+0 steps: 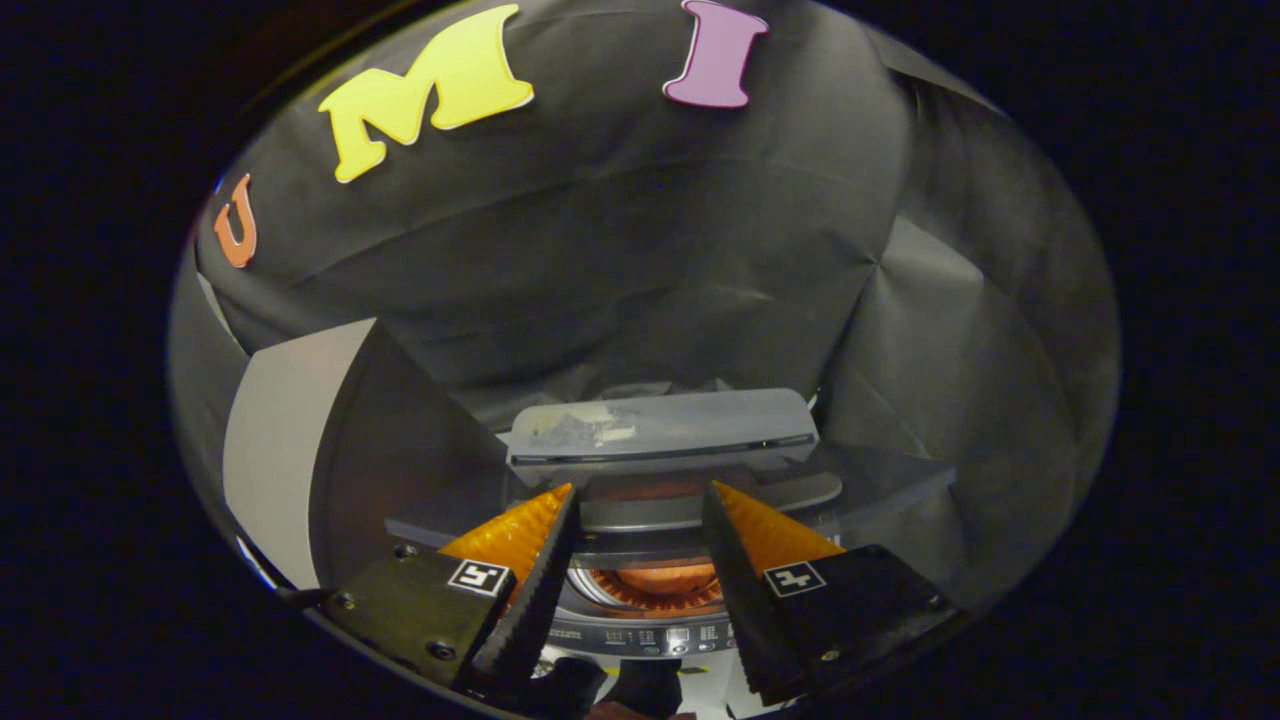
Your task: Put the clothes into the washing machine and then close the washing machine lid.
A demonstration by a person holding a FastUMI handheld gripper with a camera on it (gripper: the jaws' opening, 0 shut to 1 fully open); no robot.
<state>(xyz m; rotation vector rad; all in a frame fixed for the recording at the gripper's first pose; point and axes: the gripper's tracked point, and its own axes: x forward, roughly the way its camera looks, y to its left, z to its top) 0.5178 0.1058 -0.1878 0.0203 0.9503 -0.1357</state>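
My gripper [640,500] hangs with its fingers spread and nothing between them, poised over the washing machine [650,625]. Its lid [660,428] stands raised beyond the fingertips. An orange shape, probably the clothes [665,578], sits in the drum; I judge closing the lid remains.

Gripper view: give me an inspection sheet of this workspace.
Surface: grey platform under the machine.
Job's things: small grey top-loading washing machine, its lid raised, orange drum visible; whether clothes lie inside cannot be told.
Clutter: nothing seen.
Grippers: gripper open, fingers apart above the machine's opening, holding nothing.
Cables: nothing seen.
Surroundings: black cloth wall; pale panel beside the machine.
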